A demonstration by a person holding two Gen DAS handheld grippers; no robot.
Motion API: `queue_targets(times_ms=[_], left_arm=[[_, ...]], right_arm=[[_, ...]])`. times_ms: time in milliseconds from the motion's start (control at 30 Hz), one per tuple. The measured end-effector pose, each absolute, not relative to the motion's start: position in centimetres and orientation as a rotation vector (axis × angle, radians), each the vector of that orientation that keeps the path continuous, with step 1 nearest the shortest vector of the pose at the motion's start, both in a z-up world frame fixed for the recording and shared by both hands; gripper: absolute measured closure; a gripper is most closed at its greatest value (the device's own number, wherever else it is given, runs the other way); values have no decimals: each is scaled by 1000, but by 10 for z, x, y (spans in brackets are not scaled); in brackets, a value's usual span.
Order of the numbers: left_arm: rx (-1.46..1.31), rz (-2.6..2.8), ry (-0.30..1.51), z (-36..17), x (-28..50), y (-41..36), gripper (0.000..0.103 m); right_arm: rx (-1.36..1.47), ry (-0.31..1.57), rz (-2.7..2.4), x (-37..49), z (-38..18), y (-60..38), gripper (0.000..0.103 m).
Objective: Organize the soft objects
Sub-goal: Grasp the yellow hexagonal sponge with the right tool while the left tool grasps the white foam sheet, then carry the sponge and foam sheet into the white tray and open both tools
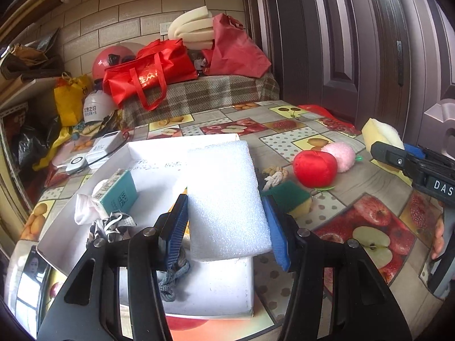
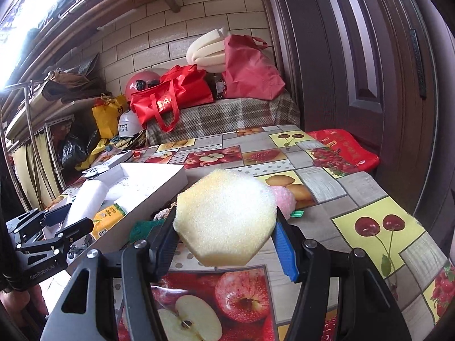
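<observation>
A lived-in home: fruit-print tablecloth [image 2: 327,182], plaid-covered bench [image 1: 199,96] heaped with shopping bags [image 1: 148,71], panelled door [image 1: 341,42]

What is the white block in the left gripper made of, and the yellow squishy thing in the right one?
The white block looks like packing foam: matte, with a fine bubbly grain. The yellow piece looks like sponge: open, coarse pores and a fuzzy edge. Both seem soft, though no dent shows.

The box [image 1: 199,307] is sitting on the surface [image 1: 355,187]; the carton [image 1: 118,196] is lying inside it, the plush apple [image 1: 314,167] is resting right of it, and the pompom [image 1: 341,153] is sitting just behind the apple
</observation>
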State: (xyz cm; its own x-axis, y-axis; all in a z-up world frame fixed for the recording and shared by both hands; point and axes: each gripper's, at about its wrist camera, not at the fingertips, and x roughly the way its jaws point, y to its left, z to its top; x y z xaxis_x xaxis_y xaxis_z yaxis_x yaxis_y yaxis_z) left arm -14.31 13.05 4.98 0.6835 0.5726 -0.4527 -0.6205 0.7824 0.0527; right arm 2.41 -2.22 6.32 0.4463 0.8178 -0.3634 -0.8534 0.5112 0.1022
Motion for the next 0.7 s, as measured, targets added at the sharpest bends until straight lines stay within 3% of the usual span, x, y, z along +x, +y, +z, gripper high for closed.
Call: queue_targets(times_ms=[700], left_arm=[[-132,800,448,50,-166,179,50]], right_arm=[[-263,356,1157,-27,58,51,40]])
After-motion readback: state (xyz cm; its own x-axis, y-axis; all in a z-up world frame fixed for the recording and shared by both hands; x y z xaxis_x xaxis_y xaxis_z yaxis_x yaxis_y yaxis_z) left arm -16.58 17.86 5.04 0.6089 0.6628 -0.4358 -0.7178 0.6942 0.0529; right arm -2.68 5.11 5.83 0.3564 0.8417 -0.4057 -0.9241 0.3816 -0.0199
